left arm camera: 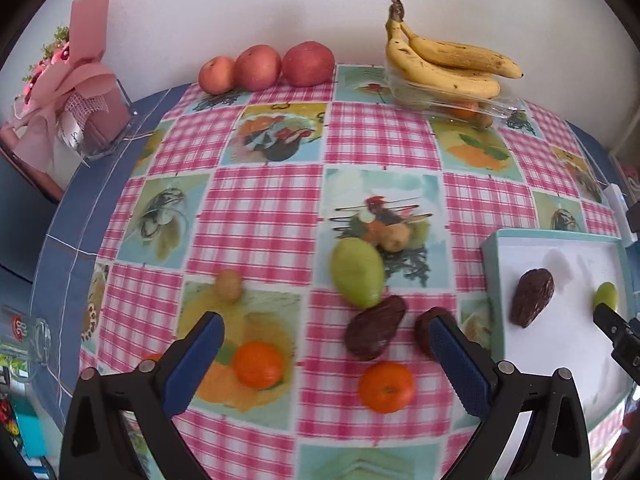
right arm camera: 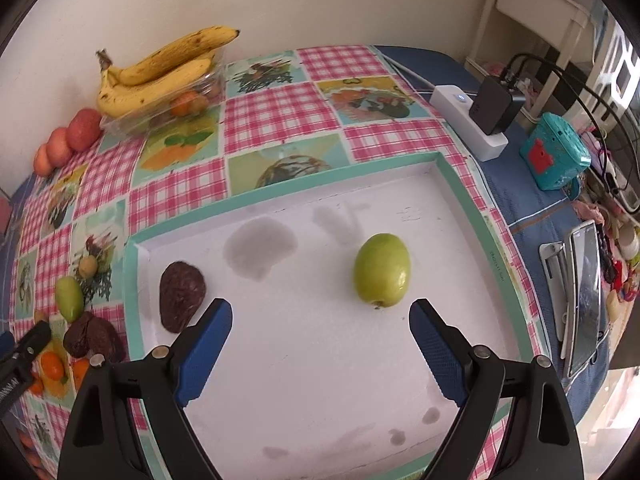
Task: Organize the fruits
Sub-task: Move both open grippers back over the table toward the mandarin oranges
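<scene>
Left gripper (left arm camera: pixel 326 336): jaws spread, empty, above dark wrinkled fruit (left arm camera: pixel 374 332) on checked tablecloth (left arm camera: pixel 260 208) | Right gripper (right arm camera: pixel 320 320): jaws spread, empty | Smooth green oval fruit (right arm camera: pixel 382 270): deposited in white teal-rimmed tray (right arm camera: pixel 452 168) | Risk: rolling expected if nudged.

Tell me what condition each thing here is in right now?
Left gripper: open, empty.
Right gripper: open, empty.
White tray with teal rim: holds two fruits.
Green oval fruit: lying in the tray.
Dark wrinkled fruit: lying in the tray.
Clear plastic box: under yellow bananas.
</scene>
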`<action>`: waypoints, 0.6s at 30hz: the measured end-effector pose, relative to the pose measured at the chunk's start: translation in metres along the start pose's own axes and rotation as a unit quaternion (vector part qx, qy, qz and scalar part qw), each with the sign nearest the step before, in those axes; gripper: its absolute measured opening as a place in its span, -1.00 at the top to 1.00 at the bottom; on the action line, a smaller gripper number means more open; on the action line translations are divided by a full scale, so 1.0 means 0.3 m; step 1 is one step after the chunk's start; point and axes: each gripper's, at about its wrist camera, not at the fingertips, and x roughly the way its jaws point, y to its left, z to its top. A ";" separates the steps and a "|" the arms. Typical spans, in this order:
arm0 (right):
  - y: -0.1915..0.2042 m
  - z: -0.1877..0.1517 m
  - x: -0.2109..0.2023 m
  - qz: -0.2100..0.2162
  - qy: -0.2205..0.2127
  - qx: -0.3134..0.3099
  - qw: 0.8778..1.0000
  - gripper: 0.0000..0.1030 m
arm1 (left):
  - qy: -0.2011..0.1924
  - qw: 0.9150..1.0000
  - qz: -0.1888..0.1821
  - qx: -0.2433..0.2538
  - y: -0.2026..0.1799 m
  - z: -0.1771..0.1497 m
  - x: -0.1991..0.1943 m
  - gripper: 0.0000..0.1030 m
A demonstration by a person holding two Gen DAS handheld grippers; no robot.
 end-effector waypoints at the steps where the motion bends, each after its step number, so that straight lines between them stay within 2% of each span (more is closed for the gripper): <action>1: 0.012 -0.003 -0.004 0.002 0.001 -0.005 1.000 -0.76 | 0.003 1.000 0.001 0.000 0.016 0.001 -0.002 -1.00; 9: 0.153 -0.002 -0.065 0.033 0.000 -0.018 0.999 -0.76 | 0.002 0.999 0.027 -0.019 0.239 0.010 -0.055 -1.00; 14: 0.303 -0.003 -0.114 0.077 -0.005 -0.037 0.996 -0.76 | -0.014 0.998 0.049 -0.041 0.389 0.015 -0.111 -1.00; 18: 0.402 -0.018 -0.138 0.097 -0.003 -0.051 0.994 -0.76 | -0.019 0.996 0.057 -0.060 0.490 0.014 -0.140 -1.00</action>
